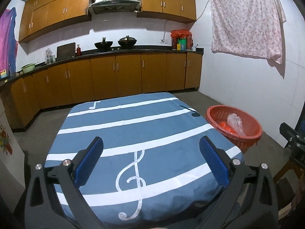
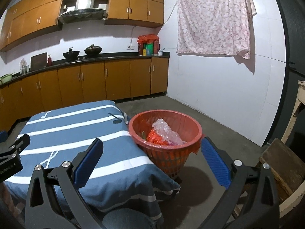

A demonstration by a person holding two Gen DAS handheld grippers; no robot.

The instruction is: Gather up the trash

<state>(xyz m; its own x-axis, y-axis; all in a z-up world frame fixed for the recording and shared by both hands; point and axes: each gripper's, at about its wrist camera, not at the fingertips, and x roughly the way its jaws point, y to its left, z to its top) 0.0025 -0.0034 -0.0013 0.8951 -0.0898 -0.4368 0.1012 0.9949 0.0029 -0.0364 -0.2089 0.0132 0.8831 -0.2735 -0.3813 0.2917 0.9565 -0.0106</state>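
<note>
— Where do the tongs stand?

— Left tongs (image 1: 151, 148) gape wide and empty over the bare blue striped desk (image 1: 133, 126); right tongs (image 2: 152, 152) are equally wide, holding nothing.

— And the trash?

— Already in the red basket (image 2: 133, 131) on the floor at the desk's right corner: crumpled clear plastic (image 2: 165, 131), long axis slanting away, atop orange scraps (image 2: 155, 137). The right tongs look nearer, the basket just ahead.

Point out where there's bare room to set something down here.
The whole blue striped cloth on the table is bare, from the left gripper to its far edge. The floor strip between table and cabinets is free. The red basket already holds crumpled plastic.
</note>
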